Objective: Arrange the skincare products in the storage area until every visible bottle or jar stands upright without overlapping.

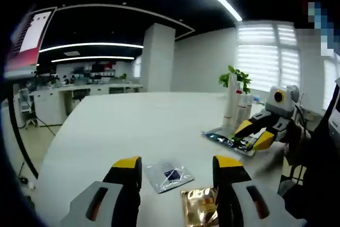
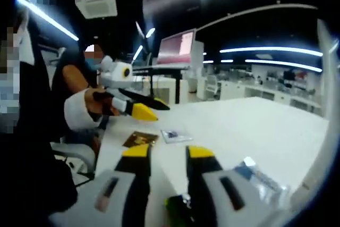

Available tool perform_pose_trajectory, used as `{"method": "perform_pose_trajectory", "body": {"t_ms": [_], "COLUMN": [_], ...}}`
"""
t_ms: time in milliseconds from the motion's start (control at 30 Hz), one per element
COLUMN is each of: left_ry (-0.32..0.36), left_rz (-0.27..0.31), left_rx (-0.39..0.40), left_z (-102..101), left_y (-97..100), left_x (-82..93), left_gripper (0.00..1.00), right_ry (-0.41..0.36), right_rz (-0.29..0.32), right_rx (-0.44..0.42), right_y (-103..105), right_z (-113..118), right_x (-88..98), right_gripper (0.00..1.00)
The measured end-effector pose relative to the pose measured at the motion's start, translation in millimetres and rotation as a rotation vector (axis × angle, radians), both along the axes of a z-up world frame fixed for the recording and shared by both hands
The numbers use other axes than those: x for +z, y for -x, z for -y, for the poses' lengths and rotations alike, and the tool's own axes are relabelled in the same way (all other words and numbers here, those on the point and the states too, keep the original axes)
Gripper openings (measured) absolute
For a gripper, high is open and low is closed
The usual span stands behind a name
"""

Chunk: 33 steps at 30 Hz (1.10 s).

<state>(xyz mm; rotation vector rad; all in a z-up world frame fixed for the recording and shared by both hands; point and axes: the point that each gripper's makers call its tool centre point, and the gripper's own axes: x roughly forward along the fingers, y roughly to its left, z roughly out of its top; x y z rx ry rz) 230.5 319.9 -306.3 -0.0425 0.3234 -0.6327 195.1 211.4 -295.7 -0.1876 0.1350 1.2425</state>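
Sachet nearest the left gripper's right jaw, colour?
Shiny gold sachet, clearest in left gripper view.

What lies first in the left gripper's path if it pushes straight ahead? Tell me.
Likely the silver sachet, lying on the white table just ahead between the open jaws of the left gripper. The gold sachet sits nearer but off toward the right jaw. Depth is uncertain.

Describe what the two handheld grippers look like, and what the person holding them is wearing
Both grippers have grey bodies with black jaws capped by yellow tips: the left gripper and the right gripper. A dark oval slot marks each grey jaw base. In the right gripper view, the hand wears a black fingerless glove over a white cuff and a dark sleeve.
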Motion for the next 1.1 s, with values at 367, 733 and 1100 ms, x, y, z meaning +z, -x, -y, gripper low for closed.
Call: {"method": "perform_pose_trajectory", "body": {"t_ms": [367,733,1100], "left_ry": [-0.032,-0.185,-0.256], "left_rz": [-0.072,-0.074,-0.1], "left_rx": [-0.063,-0.077,-0.103], "left_z": [-10,-18,-14], "left_y": [33.7,45.2,55.4], "left_x": [-17.5,-29.4,-35.5], "left_gripper": [0.7,0.5,0.32], "right_ry": [0.126,0.218,0.221], "right_rz": [-0.086,-0.08,-0.121], "right_rx": [0.076,0.085,0.097], "right_y": [18,24,26], "right_z": [-30,-54,-66], "right_x": [-24.1,-41.9,-43.2], "right_gripper": [0.47,0.46,0.39]}}
